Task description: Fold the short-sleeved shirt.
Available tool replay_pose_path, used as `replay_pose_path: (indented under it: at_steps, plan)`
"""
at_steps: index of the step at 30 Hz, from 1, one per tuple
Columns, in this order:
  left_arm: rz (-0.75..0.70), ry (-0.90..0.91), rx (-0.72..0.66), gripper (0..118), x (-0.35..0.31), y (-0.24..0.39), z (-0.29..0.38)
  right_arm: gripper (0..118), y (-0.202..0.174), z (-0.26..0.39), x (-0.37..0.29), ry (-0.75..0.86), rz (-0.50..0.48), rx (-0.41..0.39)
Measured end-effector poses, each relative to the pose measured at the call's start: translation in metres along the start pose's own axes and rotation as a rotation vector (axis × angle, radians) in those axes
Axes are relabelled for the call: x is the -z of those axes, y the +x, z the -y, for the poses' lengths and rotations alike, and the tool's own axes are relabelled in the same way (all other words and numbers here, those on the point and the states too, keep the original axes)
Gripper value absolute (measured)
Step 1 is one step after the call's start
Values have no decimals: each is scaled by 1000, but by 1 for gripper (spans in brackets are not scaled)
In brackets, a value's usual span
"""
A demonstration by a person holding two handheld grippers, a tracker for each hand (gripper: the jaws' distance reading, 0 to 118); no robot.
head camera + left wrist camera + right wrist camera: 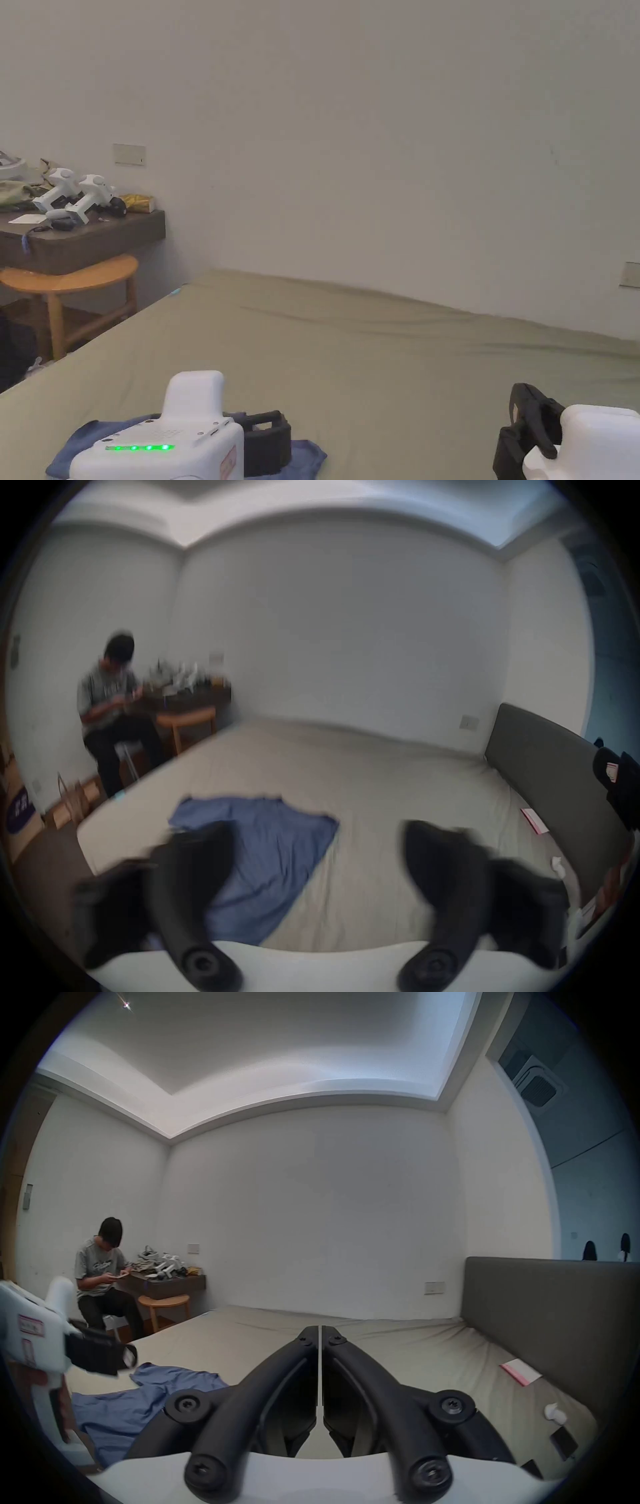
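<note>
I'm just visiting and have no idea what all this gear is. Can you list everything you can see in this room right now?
shirt: one, blue, spread on the bed's near left part.
bed: one, olive sheet, against the wall.
headboard: one, dark grey, bed's right end.
desk: one, dark brown, far left, cluttered.
white devices: two, on the desk.
stool: one, wooden, beside the desk.
seated person: one, grey top, at the desk.
pink-edged card: one, on the bed near the headboard.
left gripper: white body, black jaws apart, above the shirt.
right gripper: black jaws closed, nothing between them.
</note>
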State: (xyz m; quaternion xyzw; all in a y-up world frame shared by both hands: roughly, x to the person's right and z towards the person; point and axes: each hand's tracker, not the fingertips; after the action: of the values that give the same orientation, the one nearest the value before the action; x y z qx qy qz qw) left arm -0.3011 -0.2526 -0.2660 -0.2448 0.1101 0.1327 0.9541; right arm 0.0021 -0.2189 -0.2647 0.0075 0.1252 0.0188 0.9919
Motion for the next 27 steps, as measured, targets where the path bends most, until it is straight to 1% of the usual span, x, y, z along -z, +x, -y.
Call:
replay_pose_path:
  at_steps: [1, 2, 3, 6, 8, 11, 13, 17, 19, 21, 22, 23, 24, 25, 26, 27]
  plan:
    - [-24, -9, -38, 118, 18, -12, 5, 3, -8, 3, 7, -6, -14, -2]
    - [-13, -34, -87, 118, 35, -22, 9, 3, -13, 7, 13, -8, -24, -3]
    - [-10, -62, -92, 118, 57, -34, 15, 3, -19, 11, 19, -10, -34, -5]
    - [-16, -224, -42, 118, 128, -61, 30, 3, -30, 21, 35, -24, -65, -18]
    - [-64, -338, 15, 118, 175, -69, 44, 3, -36, 30, 47, -35, -72, -24]
    - [-156, -385, 87, 118, 235, -68, 66, 3, -38, 44, 65, -71, -91, -27]
    - [-168, -398, 94, 118, 260, -63, 75, 3, -40, 55, 77, -96, -94, -42]
    - [-79, -407, -5, 118, 319, -60, 83, 3, -38, 81, 95, -157, -87, -68]
    - [-67, -468, -57, 118, 357, -65, 93, 3, -34, 95, 101, -194, -97, -53]
    - [-63, -545, -61, 118, 381, -64, 103, 3, -28, 108, 105, -238, -111, -38]
    - [-111, -545, -9, 118, 380, -62, 114, 3, -27, 114, 107, -255, -100, -49]
    - [-155, -464, 74, 117, 374, -54, 116, 3, -26, 118, 107, -270, -88, -64]
    - [-151, -445, 127, 105, 371, -48, 118, 3, -24, 123, 107, -278, -83, -76]
    - [-169, -423, 162, 89, 366, -45, 119, 3, -21, 126, 107, -285, -80, -79]
    - [-166, -375, 183, 60, 361, -42, 116, 3, -18, 128, 106, -288, -82, -78]
    - [-165, -318, 173, 17, 355, -39, 110, 3, -15, 129, 103, -291, -86, -77]
